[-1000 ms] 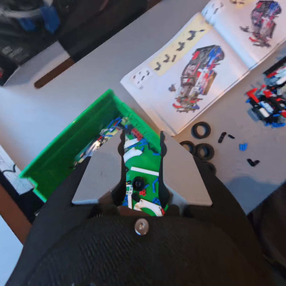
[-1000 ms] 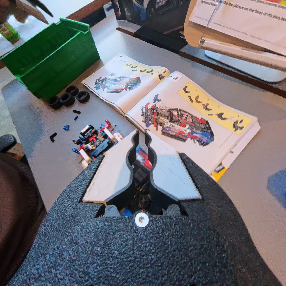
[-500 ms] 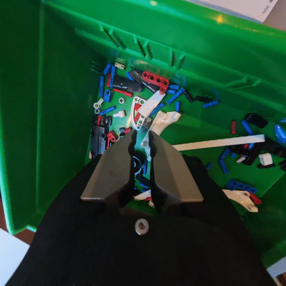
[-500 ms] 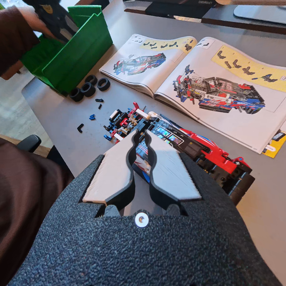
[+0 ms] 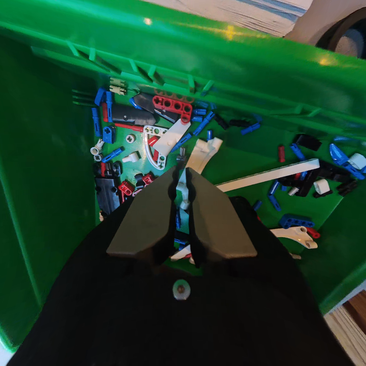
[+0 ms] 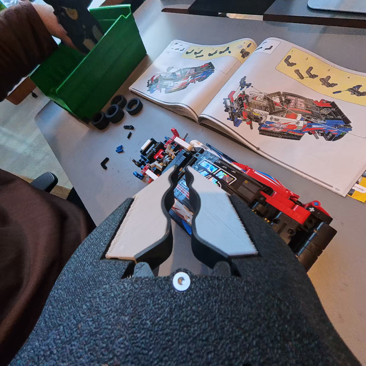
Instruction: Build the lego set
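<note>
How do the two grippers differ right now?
The left gripper is inside the green bin; the right gripper hangs over the part-built car. The left gripper pinches a small black pin; the right gripper's grip is unclear. Both sets of jaws are nearly closed.

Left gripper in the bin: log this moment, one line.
left gripper: shut on small dark pin | green bin | right gripper: idle over car

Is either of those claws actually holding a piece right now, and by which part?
The left gripper, inside the green bin, pinches a small black pin by its lower end. The right gripper holds nothing.
</note>
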A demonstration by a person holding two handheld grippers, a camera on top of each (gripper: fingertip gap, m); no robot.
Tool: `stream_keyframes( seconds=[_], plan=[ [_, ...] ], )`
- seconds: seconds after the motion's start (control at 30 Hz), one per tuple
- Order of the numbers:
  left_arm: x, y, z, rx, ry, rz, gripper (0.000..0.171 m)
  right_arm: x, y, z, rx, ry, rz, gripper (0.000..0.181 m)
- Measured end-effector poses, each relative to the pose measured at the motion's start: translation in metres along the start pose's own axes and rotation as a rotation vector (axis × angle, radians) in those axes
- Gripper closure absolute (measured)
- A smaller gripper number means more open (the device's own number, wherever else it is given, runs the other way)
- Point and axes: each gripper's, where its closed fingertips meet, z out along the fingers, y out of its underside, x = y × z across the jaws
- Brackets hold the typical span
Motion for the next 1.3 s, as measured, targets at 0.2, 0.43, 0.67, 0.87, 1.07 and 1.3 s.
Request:
stream_keyframes(
  seconds=[0.2,0.43,0.67,0.87,1.07,1.3],
  plan=[
    [0.003,-0.003,0.0,0.015,0.036,-0.035,0.162,0.004,0.004,-0.001,0.005,-0.002,0.012,0.175],
    [0.004,-0.012,-0.002,0.032,0.06,-0.054,0.16,0.005,0.008,-0.005,0.013,0.002,0.015,0.176],
    [0.005,-0.012,0.002,0.031,0.08,-0.074,0.168,0.006,0.01,-0.007,0.023,0.003,0.027,0.176],
    [0.006,-0.006,-0.005,0.045,0.058,-0.084,0.168,0.004,0.013,-0.008,0.021,0.004,0.021,0.176],
    [0.007,0.001,-0.042,0.148,-0.01,-0.137,0.167,0.001,0.014,-0.011,0.04,-0.008,0.019,0.176],
    [0.056,-0.044,-0.144,0.48,-0.154,-0.144,0.168,-0.011,0.021,-0.015,0.059,-0.04,-0.016,0.176]
  ],
)
